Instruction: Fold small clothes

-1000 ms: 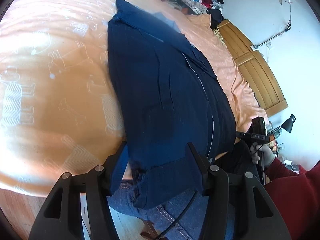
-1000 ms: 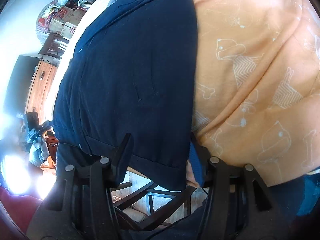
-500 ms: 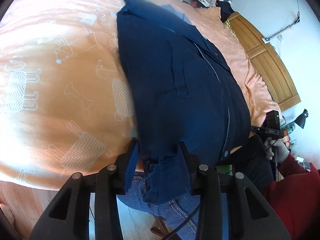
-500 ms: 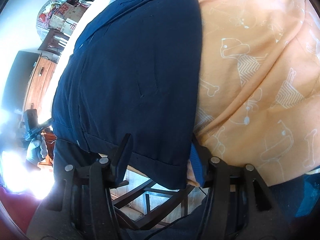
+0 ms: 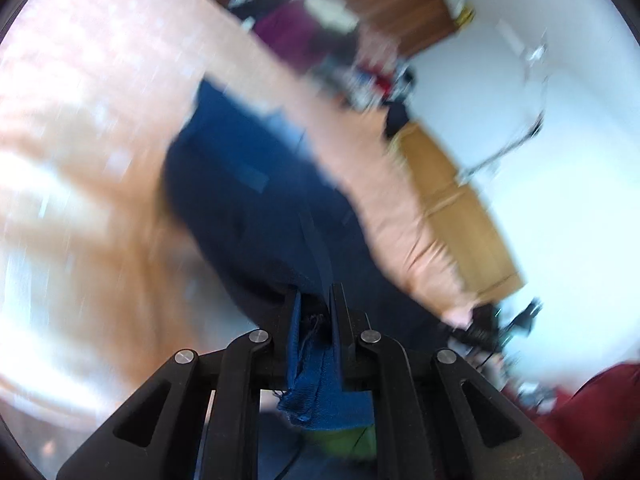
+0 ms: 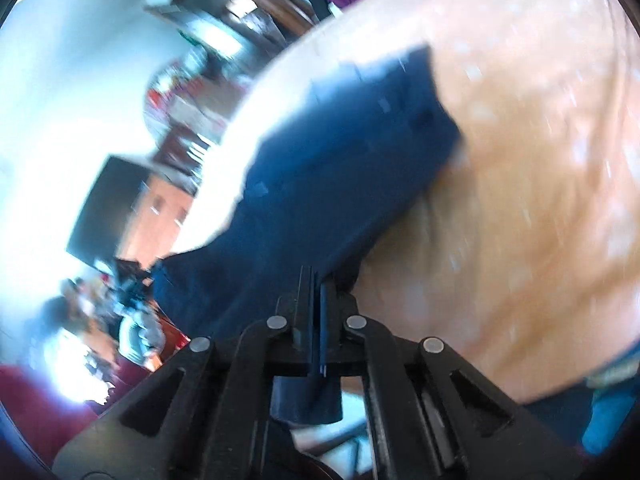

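Note:
A navy blue garment (image 5: 248, 200) lies on the orange patterned bedspread (image 5: 80, 168); both views are blurred by motion. My left gripper (image 5: 314, 300) is shut on the garment's near hem, and a frayed blue edge hangs down between its fingers. In the right wrist view the same navy garment (image 6: 340, 184) stretches away from my right gripper (image 6: 318, 284), which is shut on the other near corner. The near end of the cloth is lifted off the bed. Its far end rests on the bedspread (image 6: 540, 200).
A wooden bed frame (image 5: 456, 208) runs along the right edge in the left wrist view, under a white wall. A red sleeve (image 5: 580, 420) shows at lower right. A dark screen (image 6: 108, 208) and cluttered shelves (image 6: 192, 108) stand left of the bed.
Both grippers went from open around the near hem to shut on it. They have lifted it and swung up fast, so both views now blur and show more of the room.

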### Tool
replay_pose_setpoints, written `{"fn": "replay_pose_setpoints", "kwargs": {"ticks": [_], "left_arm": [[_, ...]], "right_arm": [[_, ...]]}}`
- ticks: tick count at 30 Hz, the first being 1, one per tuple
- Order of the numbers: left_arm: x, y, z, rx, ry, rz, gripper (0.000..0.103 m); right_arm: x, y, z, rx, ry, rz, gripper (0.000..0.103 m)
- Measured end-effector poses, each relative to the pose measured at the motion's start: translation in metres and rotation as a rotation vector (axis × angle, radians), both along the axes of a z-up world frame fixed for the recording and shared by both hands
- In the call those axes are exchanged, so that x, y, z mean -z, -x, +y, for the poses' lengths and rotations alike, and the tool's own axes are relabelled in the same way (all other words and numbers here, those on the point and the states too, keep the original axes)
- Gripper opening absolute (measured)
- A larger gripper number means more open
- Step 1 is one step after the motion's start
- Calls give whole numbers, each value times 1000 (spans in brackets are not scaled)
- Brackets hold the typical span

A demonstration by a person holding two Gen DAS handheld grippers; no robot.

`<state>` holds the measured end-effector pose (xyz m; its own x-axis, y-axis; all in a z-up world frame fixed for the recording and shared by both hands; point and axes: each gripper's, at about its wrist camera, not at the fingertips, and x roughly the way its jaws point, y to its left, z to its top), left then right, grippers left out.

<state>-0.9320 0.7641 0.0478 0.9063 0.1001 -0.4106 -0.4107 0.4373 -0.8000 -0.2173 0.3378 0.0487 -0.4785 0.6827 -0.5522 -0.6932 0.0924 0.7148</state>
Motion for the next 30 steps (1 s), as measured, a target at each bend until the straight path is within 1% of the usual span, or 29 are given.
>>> {"fn": "replay_pose_setpoints", "kwargs": {"ticks": [3,4,5,7,9,11,12,14,15,17,18,19,21,22,23,26,28,30], "left_arm": [[-20,-9,42,-53,-11,-104,12],[-24,-14,55,-64,-14,-125,12],[-28,-23,68,-74,-22,-135,12],[-35,-39,103,-91,-41,-132,12],[-36,-60,135,-96,-49,-126,12],[-30,-80,170,-105,-48,-96,12],[-25,-91,185,-105,-47,-75,13],[-8,-114,218,-119,-26,-25,15],[4,-125,233,-125,-11,6,18],[35,-143,265,-168,7,102,29],[53,-149,281,-184,29,147,47],[77,-154,297,-204,67,205,56],[111,-160,315,-226,141,300,56],[122,-164,320,-221,156,335,55],[125,-167,320,-214,142,345,55],[116,-173,311,-188,73,346,58],[106,-174,302,-186,16,369,62],[94,-172,292,-179,-27,368,64]], "right_arm": [[-25,-21,32,27,-60,31,0],[-32,-28,45,33,-78,39,0],[-40,-39,67,37,-96,40,0],[-46,-51,98,37,-104,27,0],[-41,-65,142,36,-90,17,0],[-25,-82,192,33,-57,29,1],[-18,-85,207,32,-45,24,1],[8,-100,249,32,1,15,4],[21,-106,265,45,23,4,7],[56,-119,299,51,97,-21,10],[71,-126,305,58,133,-21,14],[93,-129,316,68,197,-30,16],[113,-131,327,59,249,-54,16],[119,-128,328,46,252,-77,16],[118,-127,327,41,241,-90,16],[109,-121,322,21,196,-152,16],[100,-116,320,0,174,-208,16],[95,-113,319,-5,154,-234,16]]}}
